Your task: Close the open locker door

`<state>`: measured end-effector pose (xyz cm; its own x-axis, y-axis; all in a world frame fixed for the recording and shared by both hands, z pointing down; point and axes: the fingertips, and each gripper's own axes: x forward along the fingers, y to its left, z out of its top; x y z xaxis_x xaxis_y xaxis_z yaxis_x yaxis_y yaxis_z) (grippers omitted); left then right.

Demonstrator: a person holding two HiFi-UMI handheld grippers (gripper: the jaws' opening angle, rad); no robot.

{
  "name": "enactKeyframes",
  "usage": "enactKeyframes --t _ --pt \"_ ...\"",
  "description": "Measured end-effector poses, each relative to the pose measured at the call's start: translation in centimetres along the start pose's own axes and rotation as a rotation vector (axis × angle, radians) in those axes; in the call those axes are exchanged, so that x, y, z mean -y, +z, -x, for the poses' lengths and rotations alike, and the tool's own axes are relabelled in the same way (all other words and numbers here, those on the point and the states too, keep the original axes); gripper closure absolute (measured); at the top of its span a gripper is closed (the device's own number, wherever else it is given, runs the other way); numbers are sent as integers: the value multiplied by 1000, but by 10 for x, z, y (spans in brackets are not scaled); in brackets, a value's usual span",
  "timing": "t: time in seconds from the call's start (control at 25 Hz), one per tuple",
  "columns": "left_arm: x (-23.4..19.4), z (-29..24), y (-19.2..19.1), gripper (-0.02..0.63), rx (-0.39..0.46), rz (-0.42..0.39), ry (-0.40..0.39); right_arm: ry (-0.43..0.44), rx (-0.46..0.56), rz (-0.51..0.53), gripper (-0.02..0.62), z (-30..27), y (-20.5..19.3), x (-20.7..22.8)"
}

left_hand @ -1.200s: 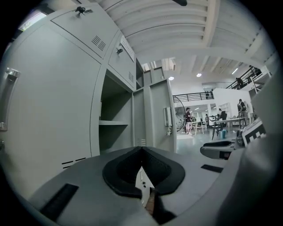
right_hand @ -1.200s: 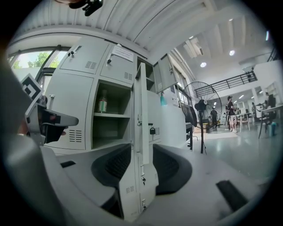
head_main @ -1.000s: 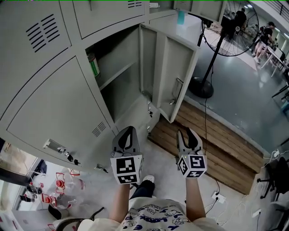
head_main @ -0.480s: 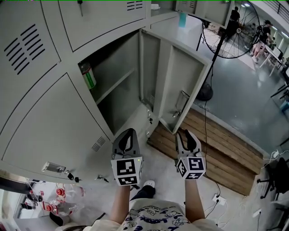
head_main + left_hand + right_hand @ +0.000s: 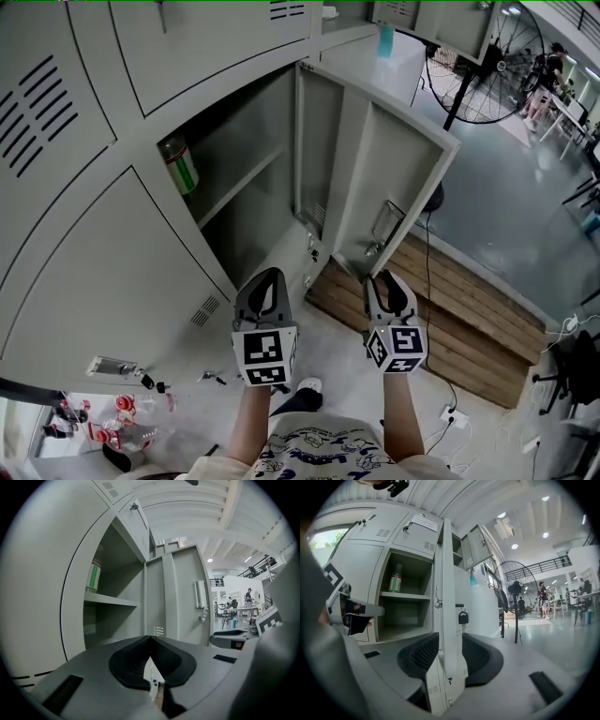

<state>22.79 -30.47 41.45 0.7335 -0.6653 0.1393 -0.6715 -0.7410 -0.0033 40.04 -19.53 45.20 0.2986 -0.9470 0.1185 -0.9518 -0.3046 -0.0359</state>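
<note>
Locker door hangs wide open, right of its compartment, just beyond my right gripper, whose fingers stand apart, grasping nothing. My left gripper has its fingers clenched, empty. Stiff, light sheet metal, I judge: push its outer face near the free edge.

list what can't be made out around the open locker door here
- Label on the bottle: too small to read, head and left gripper views.
- Whether the right claw touches the open door: the right gripper view shows the door's edge in line with the parted jaws, depth unclear.
- Door's outer face: turned away in the head view, edge-on in the right gripper view.
- Print on the paper notice: too small, right gripper view.
</note>
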Motion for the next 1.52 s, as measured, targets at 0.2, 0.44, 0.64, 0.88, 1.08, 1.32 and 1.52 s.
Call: enactKeyframes --t 0.2,0.44,0.64,0.88,1.08,1.32,1.52 --pt "-1 -4 -1 603 -4 2 0 10 -8 -3 440 -6 -3 -1" --pt "0 -3 -4 603 -10 4 3 26 -13 -3 440 -8 -5 -2" --pt "-1 2 -2 603 -11 -2 10 40 -18 3 471 -11 -5 -3" --pt "-3 7 -3 603 -13 -3 22 49 -17 8 506 -11 -5 -7" --pt "-1 13 -1 603 -18 -8 26 61 -22 16 509 -8 -2 -13" --pt "-2 22 -2 603 -10 -2 33 97 -24 31 509 -5 -6 -27" --pt "-6 32 -6 603 -21 -2 46 124 -29 41 509 -1 -7 -40"
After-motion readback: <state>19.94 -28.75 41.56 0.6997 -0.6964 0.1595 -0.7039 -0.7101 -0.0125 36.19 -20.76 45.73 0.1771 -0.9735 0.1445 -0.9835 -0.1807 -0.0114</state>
